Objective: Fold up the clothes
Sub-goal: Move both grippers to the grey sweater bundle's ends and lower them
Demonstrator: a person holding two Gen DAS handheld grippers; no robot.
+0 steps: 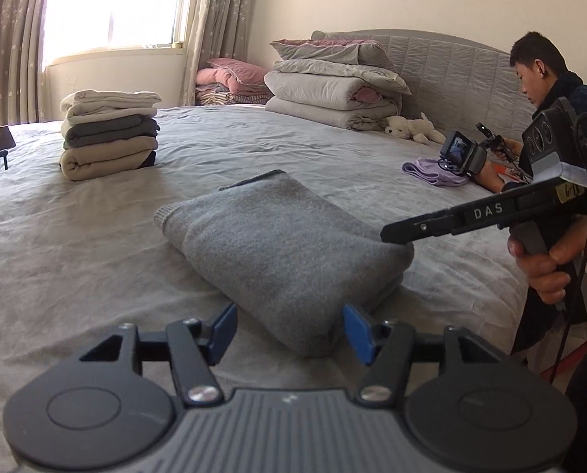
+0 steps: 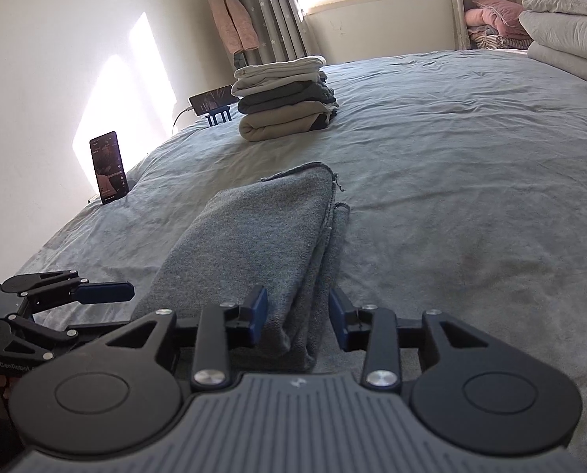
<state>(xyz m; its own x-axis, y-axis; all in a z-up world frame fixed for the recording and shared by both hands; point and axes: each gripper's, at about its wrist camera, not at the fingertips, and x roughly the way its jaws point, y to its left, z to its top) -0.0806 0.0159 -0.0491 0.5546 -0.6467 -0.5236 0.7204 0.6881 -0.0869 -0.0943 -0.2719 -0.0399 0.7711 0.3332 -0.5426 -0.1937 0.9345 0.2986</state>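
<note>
Sweater (image 1: 277, 252), gray and folded, lies on the bed (image 1: 96, 236) before us. Our left tool (image 1: 291, 327) and right tool (image 2: 298, 320) both gape open around its near end, gripping nothing.

readable text

your right gripper (image 1: 388, 232) carries "das" in pale letters on its black finger arm, and a small yellowish tag further back on it shows a handwritten mark that starts with "6-", the rest unclear. your left gripper (image 2: 108, 292) shows "genrobot" on its black body, cut off at the frame edge. text on the phone (image 2: 109, 166) screen is too small to read.
</note>
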